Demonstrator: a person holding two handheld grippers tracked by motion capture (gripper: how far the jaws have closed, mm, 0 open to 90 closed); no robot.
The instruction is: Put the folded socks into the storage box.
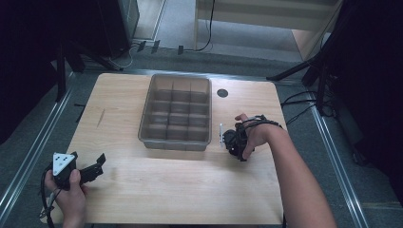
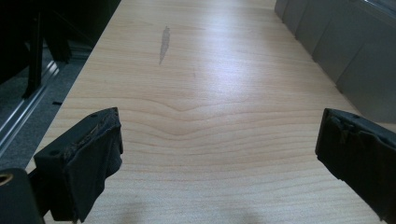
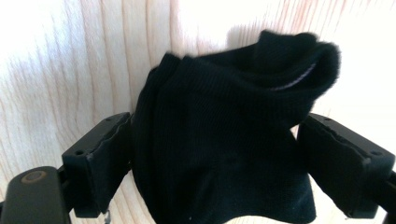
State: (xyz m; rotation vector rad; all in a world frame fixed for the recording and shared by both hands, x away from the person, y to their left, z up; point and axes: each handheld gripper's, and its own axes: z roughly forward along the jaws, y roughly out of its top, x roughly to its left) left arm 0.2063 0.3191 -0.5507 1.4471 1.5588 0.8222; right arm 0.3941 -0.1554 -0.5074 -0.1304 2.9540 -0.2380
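Nearest, the left gripper idles over bare table with jaws wide apart, while the right gripper clasps a black sock, seemingly mid-pickup, next needing carriage into the grey divided tray just beyond.

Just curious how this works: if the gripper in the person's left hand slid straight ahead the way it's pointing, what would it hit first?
Probably nothing soon. The left gripper is open over bare table; the grey tray stands off to one side, likely missed.
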